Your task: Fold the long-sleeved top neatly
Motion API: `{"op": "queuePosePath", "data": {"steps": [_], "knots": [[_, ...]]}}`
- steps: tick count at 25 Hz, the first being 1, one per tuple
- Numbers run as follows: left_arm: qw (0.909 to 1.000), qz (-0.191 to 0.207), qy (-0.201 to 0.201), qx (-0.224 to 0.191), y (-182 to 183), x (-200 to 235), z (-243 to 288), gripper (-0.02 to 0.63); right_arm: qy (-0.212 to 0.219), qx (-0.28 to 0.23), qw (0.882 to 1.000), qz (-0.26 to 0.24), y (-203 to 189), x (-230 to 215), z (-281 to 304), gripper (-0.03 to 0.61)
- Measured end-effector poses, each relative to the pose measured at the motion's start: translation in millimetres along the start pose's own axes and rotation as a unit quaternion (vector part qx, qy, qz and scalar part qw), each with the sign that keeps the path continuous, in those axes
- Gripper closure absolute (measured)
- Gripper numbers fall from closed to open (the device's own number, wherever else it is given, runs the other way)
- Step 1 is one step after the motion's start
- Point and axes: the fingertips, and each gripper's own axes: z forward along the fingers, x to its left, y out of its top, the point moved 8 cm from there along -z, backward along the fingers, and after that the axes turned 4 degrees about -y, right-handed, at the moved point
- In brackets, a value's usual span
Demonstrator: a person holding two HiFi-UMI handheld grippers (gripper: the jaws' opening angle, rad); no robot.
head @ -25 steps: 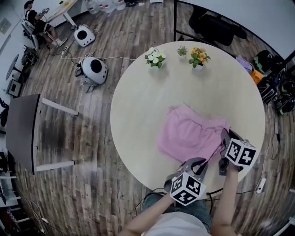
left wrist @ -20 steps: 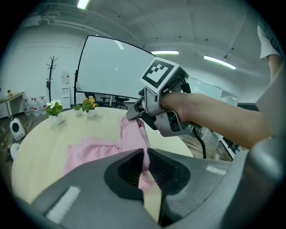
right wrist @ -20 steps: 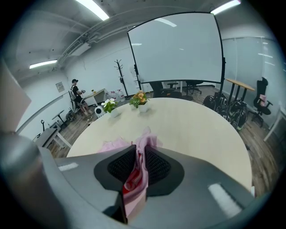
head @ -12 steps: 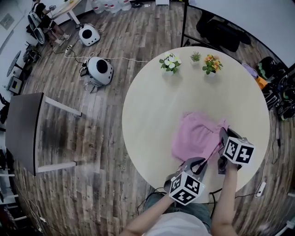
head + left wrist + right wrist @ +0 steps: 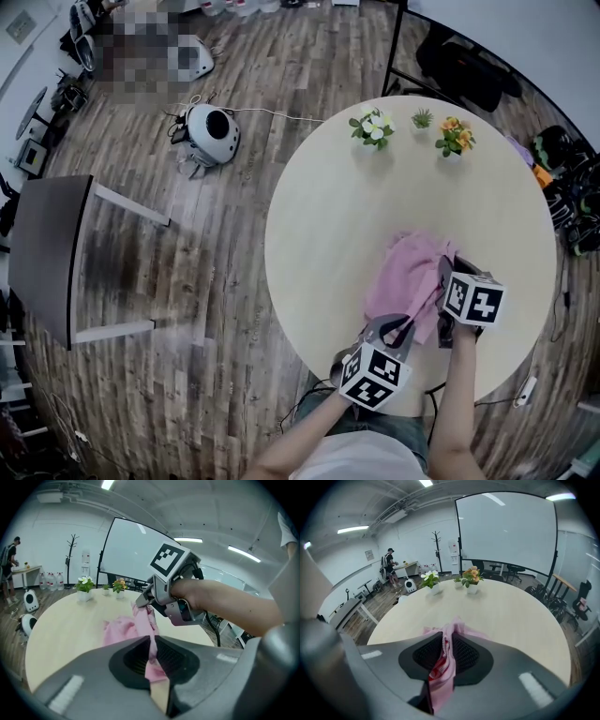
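Left gripper (image 5: pixel 151 645) is clenched on a pink fold of the long-sleeved top (image 5: pixel 405 274). Right gripper (image 5: pixel 444 654) is also clamped on the fabric, with a red-striped bit showing between its jaws. Top is bunched, partly lifted between the two, rest lying on the round table (image 5: pixel 319 216) by the edge nearest the person, right of centre. Plant pots (image 5: pixel 373 127) stand at the far edge.

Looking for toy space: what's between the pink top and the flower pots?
Just bare table from pink top to flower pots, shown in the head view.
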Motion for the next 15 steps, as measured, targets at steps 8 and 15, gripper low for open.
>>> {"op": "queuePosePath", "data": {"steps": [8,15], "knots": [[0.9985,-0.047,0.028,0.01,-19,38,-4,0.578,0.003,0.038,0.998,-0.044,2,37,42,0.483],[0.9953,-0.086,0.037,0.024,-37,59,0,0.577,0.0,0.063,0.996,-0.07,-3,58,69,0.48]]}}
